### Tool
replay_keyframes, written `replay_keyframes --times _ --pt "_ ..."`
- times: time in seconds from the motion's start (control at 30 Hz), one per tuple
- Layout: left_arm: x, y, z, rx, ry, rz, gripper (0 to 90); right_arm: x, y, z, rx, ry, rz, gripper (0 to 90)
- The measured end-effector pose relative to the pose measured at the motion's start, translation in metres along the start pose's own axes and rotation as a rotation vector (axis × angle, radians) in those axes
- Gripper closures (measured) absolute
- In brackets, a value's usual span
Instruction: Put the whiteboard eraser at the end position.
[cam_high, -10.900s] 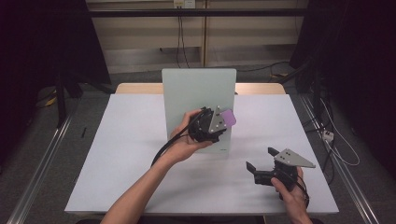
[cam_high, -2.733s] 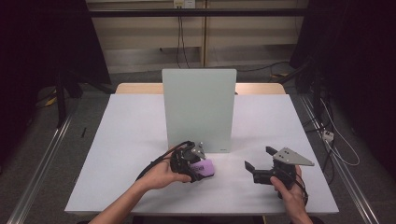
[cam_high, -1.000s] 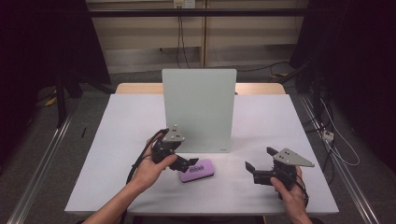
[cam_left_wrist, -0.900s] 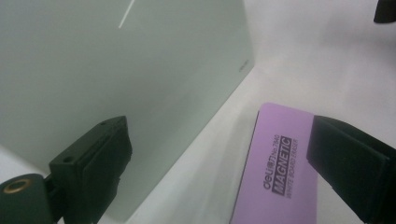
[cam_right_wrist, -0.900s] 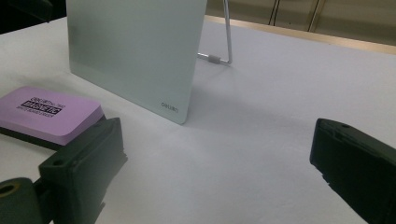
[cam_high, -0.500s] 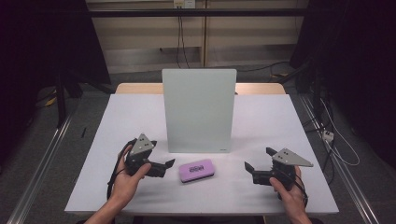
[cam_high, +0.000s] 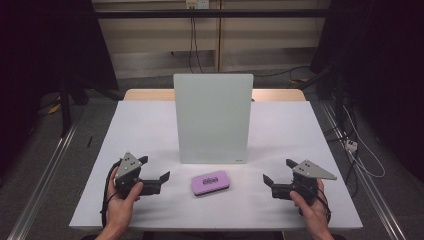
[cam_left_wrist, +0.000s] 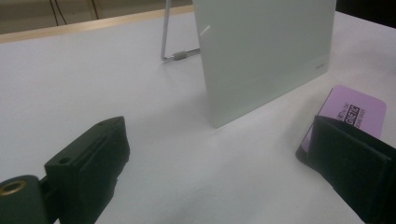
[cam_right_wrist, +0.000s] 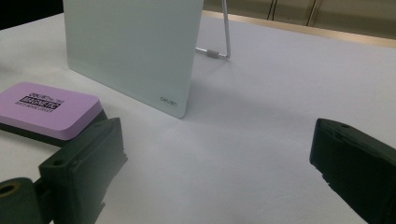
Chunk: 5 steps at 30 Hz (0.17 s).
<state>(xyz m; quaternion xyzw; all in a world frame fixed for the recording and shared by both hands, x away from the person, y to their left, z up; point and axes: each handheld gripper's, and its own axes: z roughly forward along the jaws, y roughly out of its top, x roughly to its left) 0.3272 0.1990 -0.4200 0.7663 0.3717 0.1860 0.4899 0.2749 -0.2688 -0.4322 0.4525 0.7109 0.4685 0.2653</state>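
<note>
A purple eraser (cam_high: 210, 182) with a black label lies flat on the white table, just in front of an upright pale green board (cam_high: 213, 119). My left gripper (cam_high: 156, 178) rests on the table to the eraser's left, open and holding nothing. In the left gripper view the eraser (cam_left_wrist: 351, 112) lies beyond the right jaw and the board (cam_left_wrist: 261, 46) stands ahead. My right gripper (cam_high: 267, 179) rests to the eraser's right, open and holding nothing. The right gripper view has the eraser (cam_right_wrist: 44, 108) at left, past the left jaw, and the board (cam_right_wrist: 130, 46) behind it.
The board leans on a wire stand (cam_right_wrist: 219, 46) behind it. The white tabletop (cam_high: 145, 130) has free room on both sides of the board. A wooden edge (cam_high: 145, 94) runs along the table's far side. Cables (cam_high: 360, 150) lie on the floor at right.
My left gripper took the eraser from the board's face down to the table, let go of it, and moved left. The right gripper has stayed in place.
</note>
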Motion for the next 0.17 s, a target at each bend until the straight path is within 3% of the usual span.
replay_keyframes --times 0.17 --pt "-0.0015 0.0000 0.0028 -0.001 -0.003 0.002 5.3 -0.0012 0.0002 0.0016 0.003 -0.003 0.002 2.8"
